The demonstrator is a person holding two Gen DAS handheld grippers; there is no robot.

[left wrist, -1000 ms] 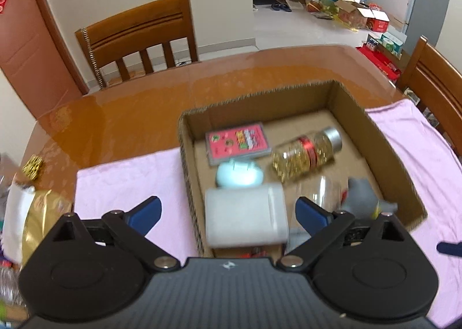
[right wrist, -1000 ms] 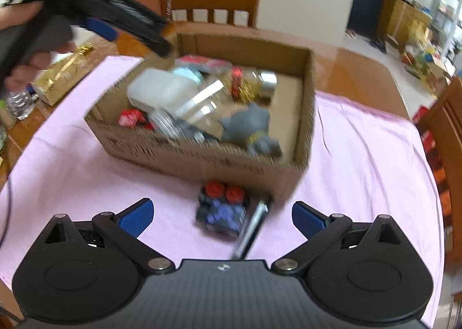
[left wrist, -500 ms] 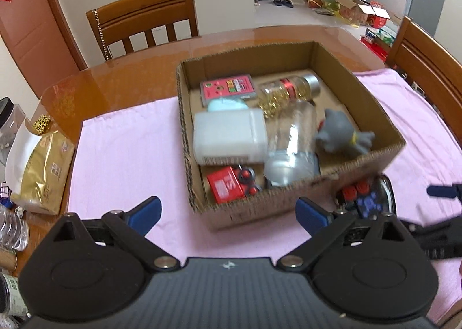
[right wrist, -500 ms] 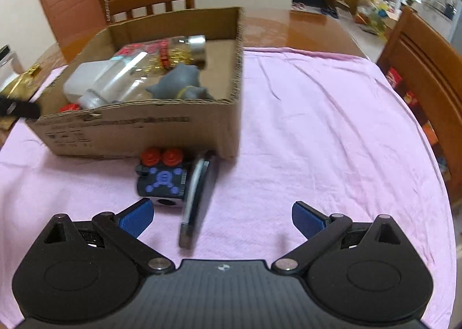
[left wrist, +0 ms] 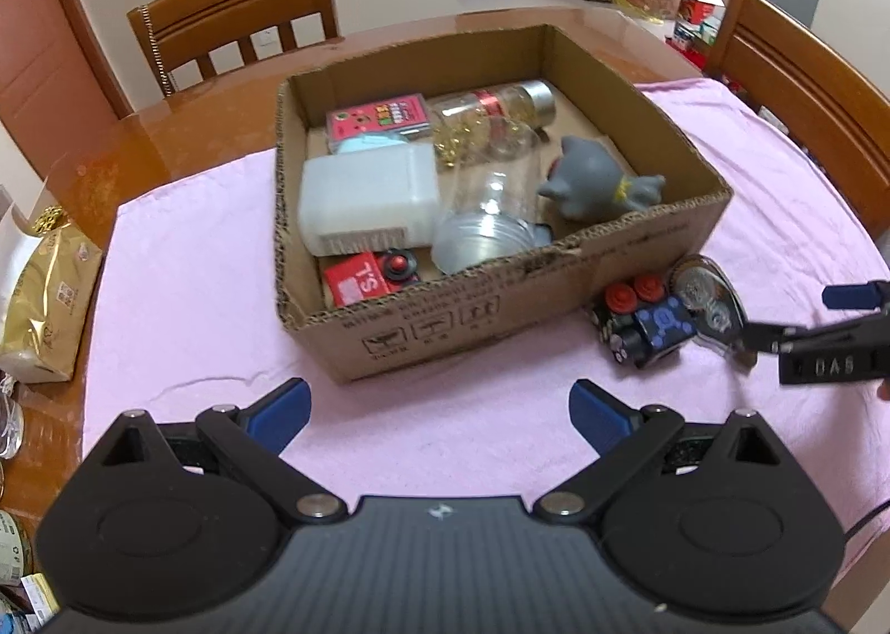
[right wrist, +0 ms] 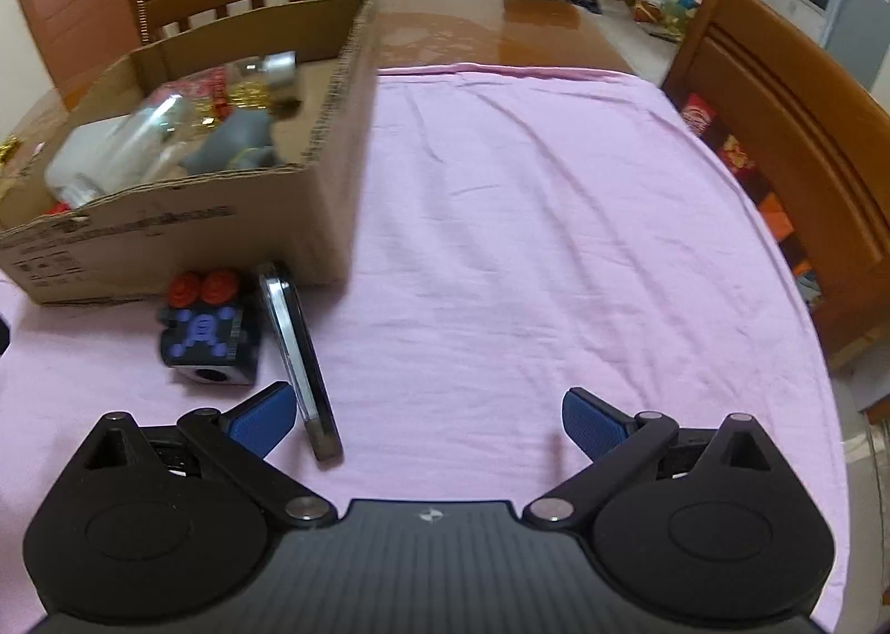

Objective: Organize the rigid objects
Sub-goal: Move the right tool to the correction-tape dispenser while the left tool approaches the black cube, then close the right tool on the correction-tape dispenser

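Right gripper (right wrist: pixel 428 420): blue-padded jaws spread wide, holding nothing, low over the pink tablecloth (right wrist: pixel 556 222). Flat dark oval case with a clear window (right wrist: pixel 297 356) stands on edge just inside its left finger (right wrist: pixel 261 420), close to the pad; contact can't be confirmed. Case runs lengthwise from the finger toward the corner of the open brown cardboard box (right wrist: pixel 183 222). Just left of the case: black cube toy with blue buttons and two red knobs (right wrist: pixel 208 333), on the cloth beside the box's front wall.

Left gripper (left wrist: pixel 439 409): jaws also wide apart, empty, hovering over the cloth in front of the box's near wall (left wrist: pixel 500 300), well apart from everything.

In the left view the cube toy (left wrist: pixel 645 322) and the case (left wrist: pixel 709 303) sit outside the box's front right corner, with the right gripper's tip (left wrist: pixel 779 339) at the case.

Inside the box: white rectangular plastic container (left wrist: pixel 367 200), clear glass jar on its side (left wrist: pixel 489 222), grey rubber animal figure (left wrist: pixel 595 178), clear bottle with gold contents and silver cap (left wrist: pixel 495 111), pink card pack (left wrist: pixel 378 119), red small box (left wrist: pixel 356 283).

Wooden chairs (left wrist: pixel 239 16) around the table.
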